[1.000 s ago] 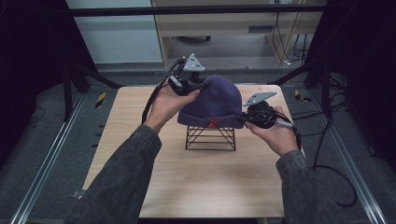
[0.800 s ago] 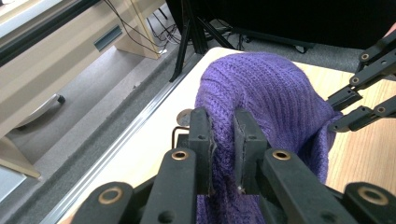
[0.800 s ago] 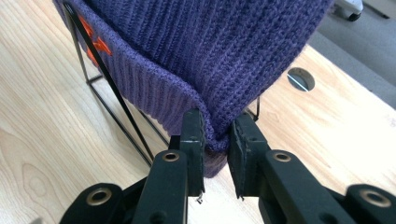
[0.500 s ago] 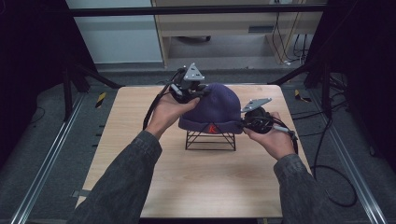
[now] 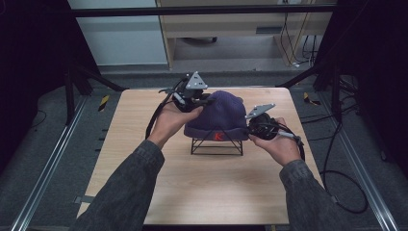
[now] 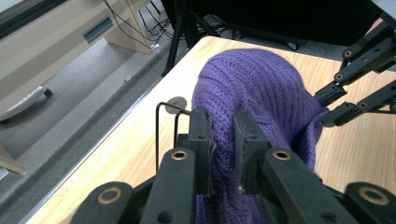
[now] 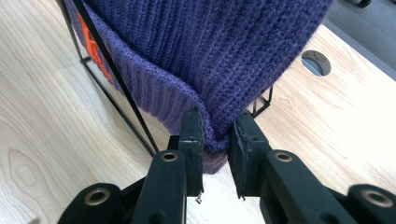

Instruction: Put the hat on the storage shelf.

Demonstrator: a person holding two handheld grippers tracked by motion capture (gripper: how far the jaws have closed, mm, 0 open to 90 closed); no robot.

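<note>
High view: purple knit beanie sits over a black wire stand near the middle of the wooden bench. Red mark on the cuff faces the person. Left hand-held gripper is at the beanie's far-left edge, right hand-held gripper at its right cuff. Both hands grip the tool bodies, with grey sleeves coming in from the bottom. Cables trail off both tools.

Left gripper view: left hand-held gripper has its jaws pressed in on a fold of the beanie, pinching the knit between the pads. A bent wire of the stand shows just left of the jaws. The right tool's linkage reaches the beanie from the upper right. Bench edge and floor lie beyond.

Right gripper view: right hand-held gripper pinches the folded cuff of the beanie at its lowest edge, knit bunched between the pads. Stand wire runs diagonally at left, red mark behind it. A round hole in the bench sits upper right.
</note>
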